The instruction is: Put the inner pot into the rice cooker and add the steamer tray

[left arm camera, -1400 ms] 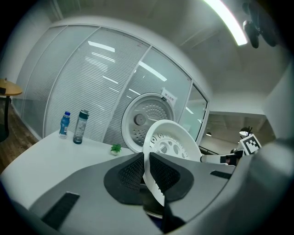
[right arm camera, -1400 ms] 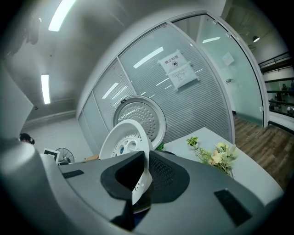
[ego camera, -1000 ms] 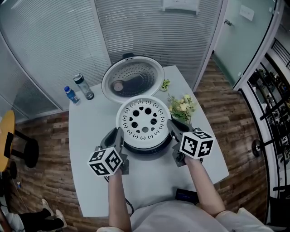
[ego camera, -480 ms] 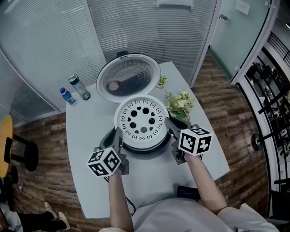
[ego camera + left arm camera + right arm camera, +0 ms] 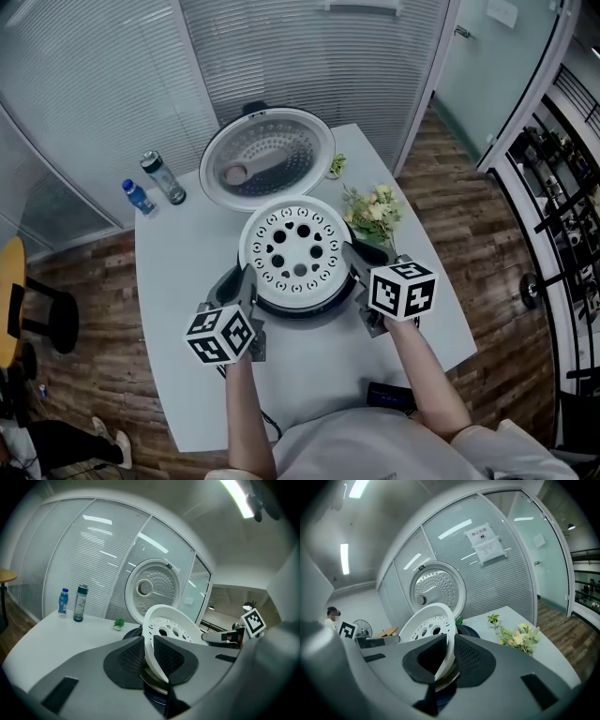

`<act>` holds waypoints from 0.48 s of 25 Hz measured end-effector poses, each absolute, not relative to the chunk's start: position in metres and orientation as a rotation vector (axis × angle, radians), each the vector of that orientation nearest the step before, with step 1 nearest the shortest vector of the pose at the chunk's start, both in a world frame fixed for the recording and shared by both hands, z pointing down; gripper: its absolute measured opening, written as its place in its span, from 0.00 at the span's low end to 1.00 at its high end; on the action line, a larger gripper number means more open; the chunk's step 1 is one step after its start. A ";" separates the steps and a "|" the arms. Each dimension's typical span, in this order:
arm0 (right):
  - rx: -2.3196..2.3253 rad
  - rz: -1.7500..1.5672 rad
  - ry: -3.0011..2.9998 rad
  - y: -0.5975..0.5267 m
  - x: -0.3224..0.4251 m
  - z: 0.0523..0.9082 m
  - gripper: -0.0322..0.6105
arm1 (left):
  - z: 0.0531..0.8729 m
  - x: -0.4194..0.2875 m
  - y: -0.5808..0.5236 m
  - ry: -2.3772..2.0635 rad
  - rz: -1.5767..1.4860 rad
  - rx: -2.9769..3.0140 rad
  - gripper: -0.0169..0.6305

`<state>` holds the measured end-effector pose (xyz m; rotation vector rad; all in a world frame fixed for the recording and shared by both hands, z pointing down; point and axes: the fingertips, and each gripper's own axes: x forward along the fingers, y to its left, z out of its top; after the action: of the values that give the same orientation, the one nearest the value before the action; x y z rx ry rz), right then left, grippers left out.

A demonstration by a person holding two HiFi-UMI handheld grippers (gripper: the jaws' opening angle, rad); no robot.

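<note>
The left gripper (image 5: 149, 658) has its jaws clamped on the near rim of the round white plastic steamer tray with its ring of holes (image 5: 298, 246). They have just eased open a touch, with the rim between the pads. The right gripper (image 5: 447, 660) grips the opposite side of the rim in the same way. The tray sits directly over the dark, round rice cooker (image 5: 309, 309), whose big silver-lined lid (image 5: 267, 159) stands open behind it on the white table (image 5: 187, 272).

The first part of the task looks done: a thin metallic rim (image 5: 153, 682) shows just under the tray, and I take it for the inner pot, already in the cooker. The tray is at the cooker's mouth. Seating it fully, if it is not down yet, and letting go seem to be all that is left.

Only the gripper views show that metal rim and the pads on the tray's edge. Only the head view shows the tray centred over the cooker, with a grip on either side of it.
</note>
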<state>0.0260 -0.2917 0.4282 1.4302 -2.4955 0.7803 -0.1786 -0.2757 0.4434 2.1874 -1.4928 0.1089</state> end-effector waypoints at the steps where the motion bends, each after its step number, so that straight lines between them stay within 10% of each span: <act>1: 1.430 0.770 -2.490 -0.292 0.026 0.428 0.12 | 0.444 -0.178 -0.276 -1.493 0.121 2.191 0.11; 12: 1.428 0.706 -2.457 -0.295 0.023 0.437 0.13 | 0.453 -0.180 -0.278 -1.484 0.174 2.203 0.12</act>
<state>0.0229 -0.2954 0.4366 1.4279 -2.4566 0.7059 -0.1795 -0.2779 0.4530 2.2027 -1.4845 0.1742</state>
